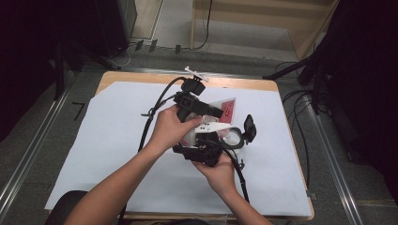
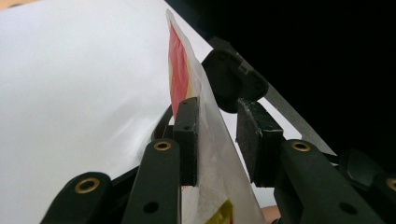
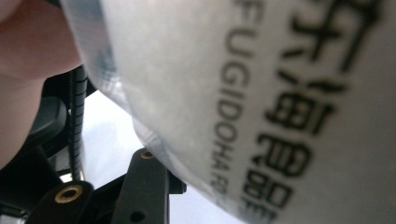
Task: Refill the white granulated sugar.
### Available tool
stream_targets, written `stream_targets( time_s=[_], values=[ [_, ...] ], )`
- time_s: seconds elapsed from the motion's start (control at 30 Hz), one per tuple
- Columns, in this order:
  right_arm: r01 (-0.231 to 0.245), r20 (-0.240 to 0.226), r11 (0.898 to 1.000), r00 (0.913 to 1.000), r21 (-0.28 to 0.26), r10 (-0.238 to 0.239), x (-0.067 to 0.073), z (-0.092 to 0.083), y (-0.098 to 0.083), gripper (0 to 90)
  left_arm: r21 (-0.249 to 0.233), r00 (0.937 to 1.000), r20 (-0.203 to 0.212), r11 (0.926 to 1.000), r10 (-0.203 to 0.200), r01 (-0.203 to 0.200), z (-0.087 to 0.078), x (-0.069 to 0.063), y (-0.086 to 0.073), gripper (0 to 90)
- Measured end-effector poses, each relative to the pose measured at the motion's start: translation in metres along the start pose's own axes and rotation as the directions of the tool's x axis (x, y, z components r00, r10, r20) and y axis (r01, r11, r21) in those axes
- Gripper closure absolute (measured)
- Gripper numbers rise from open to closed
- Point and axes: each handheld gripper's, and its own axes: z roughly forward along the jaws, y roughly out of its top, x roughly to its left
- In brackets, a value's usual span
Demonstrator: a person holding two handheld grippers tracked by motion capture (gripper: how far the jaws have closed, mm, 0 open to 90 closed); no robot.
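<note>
Over a white-covered table (image 1: 117, 140), the left gripper (image 2: 219, 135) pinches a clear red-printed packet (image 2: 205, 140), which also lies against the right gripper's (image 1: 206, 152) jaws, grip unclear.

You work at a wooden worktop (image 1: 263, 85) with rounded corners, almost wholly covered by a white sheet (image 1: 112, 140). Beyond the worktop's far edge you see grey floor (image 1: 155, 56) and a pale wooden frame (image 1: 263, 18), with black cables (image 1: 206, 28) trailing down beside it. Metal rails (image 1: 33, 140) run along the floor on both sides of the worktop. Dark drapes (image 1: 366, 70) close off the space right of the worktop, and the left is dark too.
</note>
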Motion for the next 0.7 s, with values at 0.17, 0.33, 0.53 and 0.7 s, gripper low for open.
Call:
stream_targets(
  time_s=[0.17,0.33,0.53,0.7],
  values=[
    [0.007,-0.005,1.0,1.0,0.015,-0.007,0.0008,0.0002,0.0,64.4,-0.005,0.9996,0.02,0.9998,-0.018,0.019,-0.0006,0.0037,-0.001,70.1],
    [0.019,-0.004,1.0,0.9998,0.018,-0.018,0.0,0.001,-0.0002,64.3,-0.01,0.9994,0.027,0.9997,-0.02,0.02,-0.0005,0.0048,-0.0018,70.0],
    [0.021,-0.002,1.0,0.9998,0.017,-0.021,0.0003,0.0012,-0.0005,64.2,-0.008,0.9993,0.032,0.9998,-0.018,0.018,0.0,0.0053,-0.0012,69.9],
    [0.017,-0.008,1.0,0.9998,0.018,-0.017,0.0001,0.0002,0.0001,64.2,-0.002,0.9991,0.037,0.9998,-0.019,0.019,0.0001,0.0056,0.0,69.7]
  ],
)
